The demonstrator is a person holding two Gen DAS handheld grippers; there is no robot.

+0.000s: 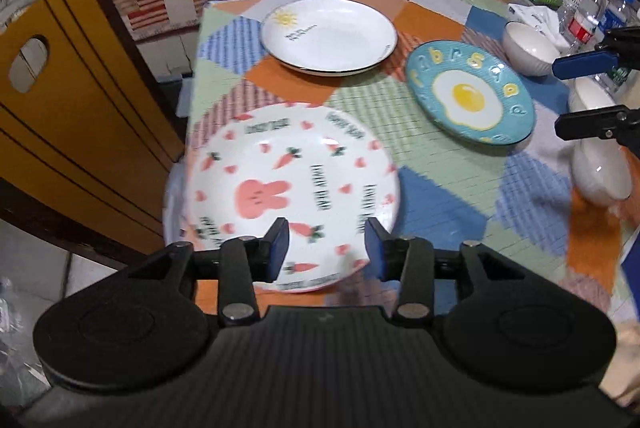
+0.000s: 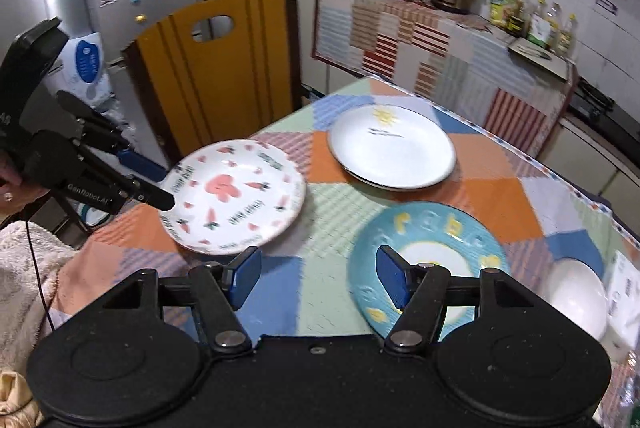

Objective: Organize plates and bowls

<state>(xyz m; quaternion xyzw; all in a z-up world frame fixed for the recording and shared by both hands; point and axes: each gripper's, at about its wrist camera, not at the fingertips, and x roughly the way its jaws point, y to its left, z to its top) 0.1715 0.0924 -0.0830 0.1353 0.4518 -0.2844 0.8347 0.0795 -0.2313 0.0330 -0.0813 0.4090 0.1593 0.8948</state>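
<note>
Plates lie spread on a patchwork-cloth tabletop [image 1: 440, 187]. From the left wrist view, the left gripper [image 1: 327, 242] hangs over the near rim of the rabbit plate [image 1: 280, 195], its fingers apart and holding nothing. Beyond the rabbit plate sits the sun plate [image 1: 329, 33]; to the right of the rabbit plate lies the egg plate [image 1: 470, 93], with a white bowl [image 1: 530, 47] past that and a second white bowl [image 1: 600, 163] nearer, at the cloth's right edge. From the right wrist view, the right gripper [image 2: 318, 278] hovers beside the egg plate [image 2: 428, 264], right of the rabbit plate [image 2: 234, 195], fingers apart and empty; one finger overlaps the egg plate's rim. The sun plate [image 2: 394, 151] appears to rest on another plate. Judged from this, nothing is in a grip and stacking is under way; the next move calls for closing on one plate's rim and lifting it level.
</note>
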